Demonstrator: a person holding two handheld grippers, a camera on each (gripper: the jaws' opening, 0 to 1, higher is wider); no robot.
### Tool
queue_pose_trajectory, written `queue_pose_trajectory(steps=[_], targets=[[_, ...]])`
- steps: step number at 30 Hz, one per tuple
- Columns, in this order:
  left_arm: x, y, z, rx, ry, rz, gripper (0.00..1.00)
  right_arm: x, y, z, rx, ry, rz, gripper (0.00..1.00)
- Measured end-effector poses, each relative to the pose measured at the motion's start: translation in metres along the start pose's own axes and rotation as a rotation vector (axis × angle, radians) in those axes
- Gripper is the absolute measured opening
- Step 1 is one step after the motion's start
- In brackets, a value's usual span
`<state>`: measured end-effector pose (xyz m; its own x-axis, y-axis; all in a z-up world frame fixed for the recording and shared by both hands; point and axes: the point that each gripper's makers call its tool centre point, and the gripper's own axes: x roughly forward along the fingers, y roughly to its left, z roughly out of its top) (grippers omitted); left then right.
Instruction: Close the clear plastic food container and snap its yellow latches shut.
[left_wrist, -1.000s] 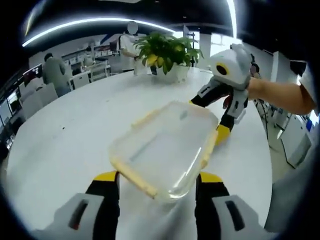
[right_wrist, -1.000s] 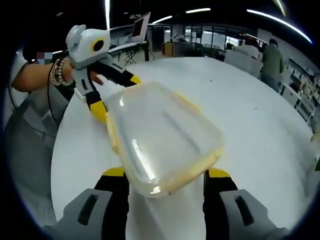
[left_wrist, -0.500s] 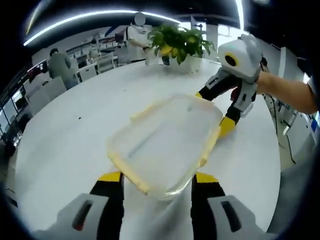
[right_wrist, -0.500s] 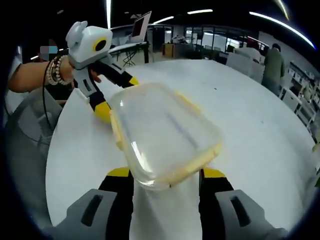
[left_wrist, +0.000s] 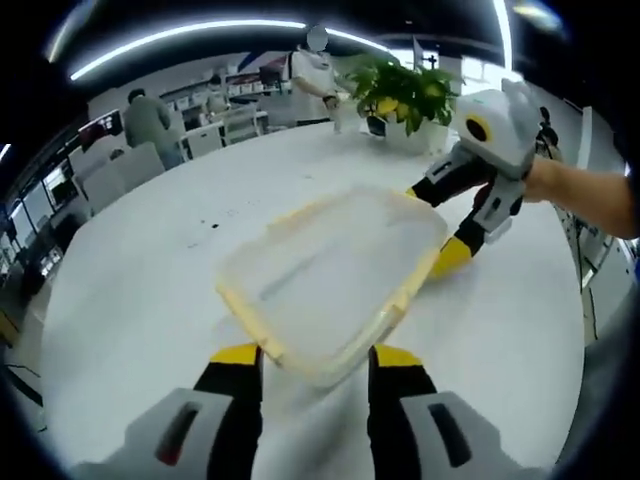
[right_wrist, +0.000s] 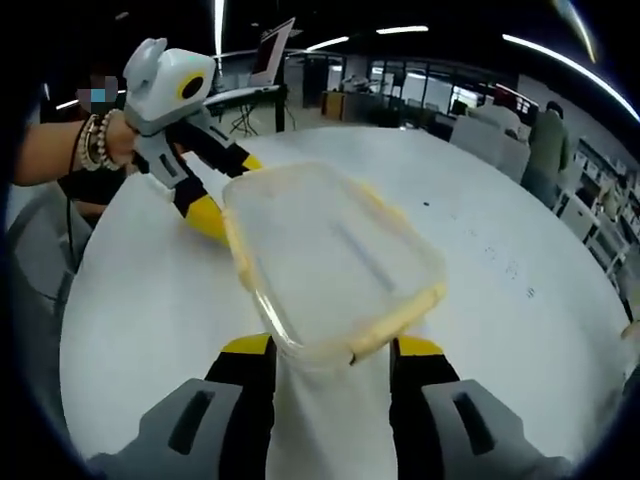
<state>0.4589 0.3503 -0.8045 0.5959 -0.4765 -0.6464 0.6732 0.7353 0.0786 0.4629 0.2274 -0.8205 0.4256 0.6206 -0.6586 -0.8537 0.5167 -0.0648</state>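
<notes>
The clear container (left_wrist: 330, 275) sits centre frame on the white table (left_wrist: 130, 300); left gripper (left_wrist: 312, 358) and right gripper (right_wrist: 330, 350) each straddle a corner, jaws apart; left gripper view has a plant (left_wrist: 405, 92) upper right; the jaw gap looks narrower than before; bare table all round.

We see a clear, faintly frosted rectangular plastic food container (left_wrist: 330, 275) edged with pale yellow latches (left_wrist: 250, 325), lying on a plain white round counter (left_wrist: 130, 300). Our left tongs (left_wrist: 305, 365) are grey in the body with black arms and yellow tips; our right tongs (right_wrist: 325, 355) wear the same grey, black and yellow. Beyond, a leafy green potted plant (left_wrist: 405, 90) with yellowish patches stands in a white pot.
</notes>
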Motion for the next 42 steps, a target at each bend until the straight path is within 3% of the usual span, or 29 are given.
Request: queue_pose_trajectory(steps=[8, 19, 22, 28, 30, 33, 35, 37, 42], targets=[[0.014, 0.022, 0.006, -0.028, -0.028, 0.006, 0.34, 0.016, -0.02, 0.013, 0.008, -0.02, -0.018, 0.42], [0.022, 0.022, 0.004, -0.047, -0.034, 0.014, 0.33, 0.017, -0.025, 0.014, 0.002, -0.024, -0.026, 0.4], [0.017, 0.023, 0.0, -0.076, -0.02, 0.026, 0.27, 0.013, -0.026, 0.015, 0.017, -0.042, -0.029, 0.4], [-0.007, 0.024, -0.003, -0.151, -0.062, 0.033, 0.24, -0.007, -0.027, 0.014, 0.083, -0.076, -0.044, 0.41], [-0.019, 0.024, 0.003, -0.212, -0.105, 0.039, 0.24, -0.017, -0.024, 0.022, 0.153, -0.127, -0.041, 0.45], [-0.037, 0.02, 0.013, -0.274, -0.164, 0.022, 0.33, -0.031, -0.023, 0.029, 0.16, -0.156, -0.063, 0.49], [-0.053, 0.017, 0.02, -0.272, -0.2, 0.036, 0.48, -0.044, -0.019, 0.036, 0.15, -0.177, -0.087, 0.51], [-0.067, 0.011, 0.024, -0.247, -0.219, 0.035, 0.58, -0.057, -0.013, 0.04, 0.141, -0.19, -0.097, 0.52], [-0.104, -0.003, 0.032, -0.189, -0.257, 0.056, 0.61, -0.086, 0.002, 0.047, 0.14, -0.227, -0.137, 0.53]])
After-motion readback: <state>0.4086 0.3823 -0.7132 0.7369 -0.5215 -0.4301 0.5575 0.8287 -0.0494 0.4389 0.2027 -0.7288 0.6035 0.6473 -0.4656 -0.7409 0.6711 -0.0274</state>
